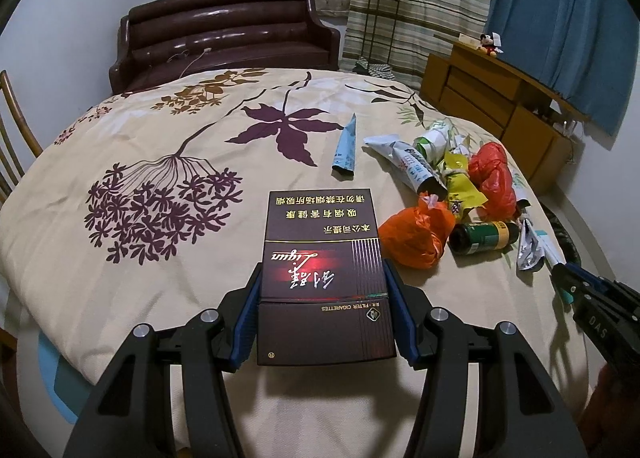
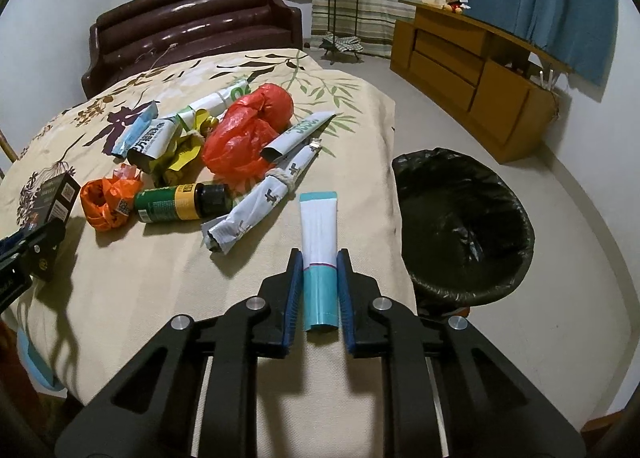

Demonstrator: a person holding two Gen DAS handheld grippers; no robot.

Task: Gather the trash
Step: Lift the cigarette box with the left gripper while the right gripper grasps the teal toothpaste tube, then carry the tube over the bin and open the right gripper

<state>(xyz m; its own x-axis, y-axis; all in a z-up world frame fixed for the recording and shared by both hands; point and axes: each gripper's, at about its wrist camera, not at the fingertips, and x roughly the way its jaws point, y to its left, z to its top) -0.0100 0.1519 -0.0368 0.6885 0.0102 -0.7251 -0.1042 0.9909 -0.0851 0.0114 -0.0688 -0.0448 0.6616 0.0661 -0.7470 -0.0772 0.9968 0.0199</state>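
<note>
My left gripper (image 1: 322, 278) is shut on a dark maroon cigarette box (image 1: 320, 258) and holds it above the floral tablecloth (image 1: 160, 138). My right gripper (image 2: 319, 258) is shut on a white and teal tube (image 2: 319, 234) near the table's right edge. A heap of trash lies on the cloth: a red plastic bag (image 2: 248, 126), an orange bag (image 2: 106, 202), a green and yellow bottle (image 2: 180, 202), a rolled grey wrapper (image 2: 256, 206) and several other tubes. The left gripper with the box shows at the left edge of the right wrist view (image 2: 44, 218).
A bin lined with a black bag (image 2: 464, 222) stands on the floor just right of the table. A brown sofa (image 2: 192, 30) is behind the table, a wooden cabinet (image 2: 472, 70) at the right wall. A wooden chair (image 1: 12, 138) is at the left.
</note>
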